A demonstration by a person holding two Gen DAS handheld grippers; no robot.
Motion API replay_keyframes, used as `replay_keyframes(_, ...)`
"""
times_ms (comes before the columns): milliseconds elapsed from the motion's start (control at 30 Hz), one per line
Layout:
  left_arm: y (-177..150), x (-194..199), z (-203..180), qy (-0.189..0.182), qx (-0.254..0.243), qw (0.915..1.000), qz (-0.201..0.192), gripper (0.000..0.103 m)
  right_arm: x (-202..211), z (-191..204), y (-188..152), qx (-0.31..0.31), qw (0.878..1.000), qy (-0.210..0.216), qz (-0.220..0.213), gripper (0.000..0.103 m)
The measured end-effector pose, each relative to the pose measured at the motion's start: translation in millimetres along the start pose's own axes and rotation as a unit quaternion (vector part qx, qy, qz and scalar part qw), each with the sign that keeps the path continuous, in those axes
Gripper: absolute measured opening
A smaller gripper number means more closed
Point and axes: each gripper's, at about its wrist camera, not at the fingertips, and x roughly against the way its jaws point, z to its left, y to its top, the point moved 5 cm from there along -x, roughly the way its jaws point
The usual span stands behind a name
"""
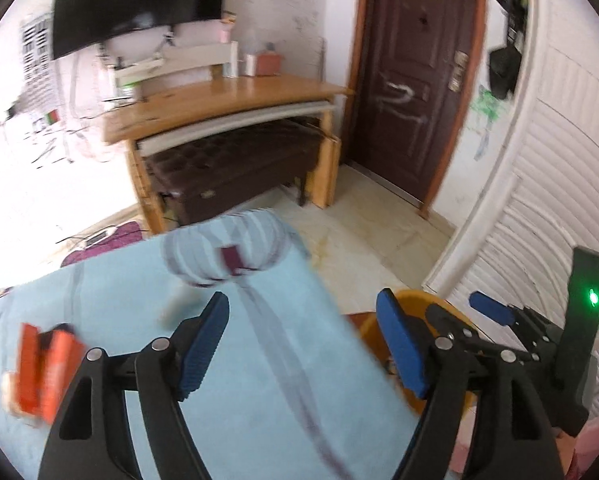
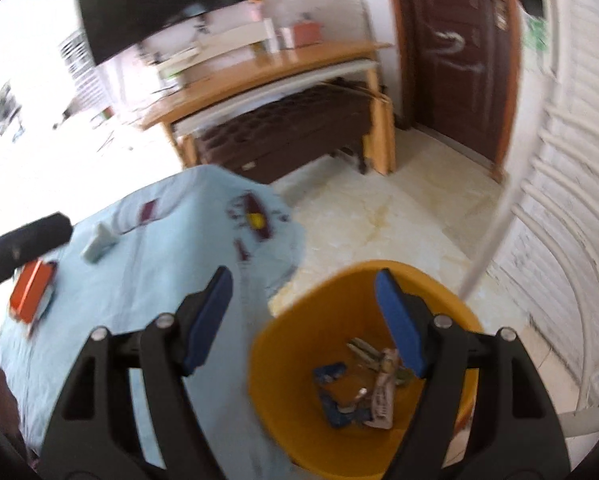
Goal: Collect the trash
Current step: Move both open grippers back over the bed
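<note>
Two grippers, left gripper (image 1: 303, 344) and right gripper (image 2: 303, 320), are gaping empty; one orange box (image 2: 31, 296) and one pale wrapper (image 2: 97, 246) are lying on the bedsheet (image 2: 147, 280) (blurred), several scraps sitting inside one yellow bin (image 2: 283, 400).

A round yellow plastic bin (image 2: 291, 400) holding crumpled wrappers (image 2: 383, 396) sits under the right gripper's right finger (image 2: 399, 320); a flat orange packet (image 2: 31, 296) lies far left on the pale blue bedsheet (image 2: 139, 280).

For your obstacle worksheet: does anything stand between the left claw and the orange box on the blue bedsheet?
Nothing visible does. The orange box lies in the open on the bedsheet, left of the open, empty left claw.
</note>
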Motion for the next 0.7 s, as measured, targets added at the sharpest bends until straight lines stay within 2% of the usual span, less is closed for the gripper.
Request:
replay_keyframes(133, 2, 18, 52, 0.028, 0.025, 0.9993, -0.01, 0.073, 1, 47, 3, 0.041, 0.999, 0.027, 0.004, 0.073)
replay_keyframes(200, 2, 27, 76, 0.037, 0.04, 0.9984, -0.015, 0.074, 4, 69, 6, 0.054, 0.998, 0.041, 0.0, 0.078)
replay_keyframes(367, -6, 45, 126, 0.067, 0.053, 0.9962, -0.014, 0.074, -2, 127, 13, 0.08, 0.993, 0.085, 0.005, 0.079)
replay_keyframes(533, -19, 56, 162, 0.079, 0.05, 0.9956, 0.003, 0.074, -25, 174, 19, 0.087, 0.989, 0.118, 0.026, 0.079)
replay_keyframes(700, -31, 51, 202, 0.078, 0.084, 0.9928, 0.034, 0.074, -50, 204, 27, 0.096, 0.988, 0.111, 0.045, 0.079)
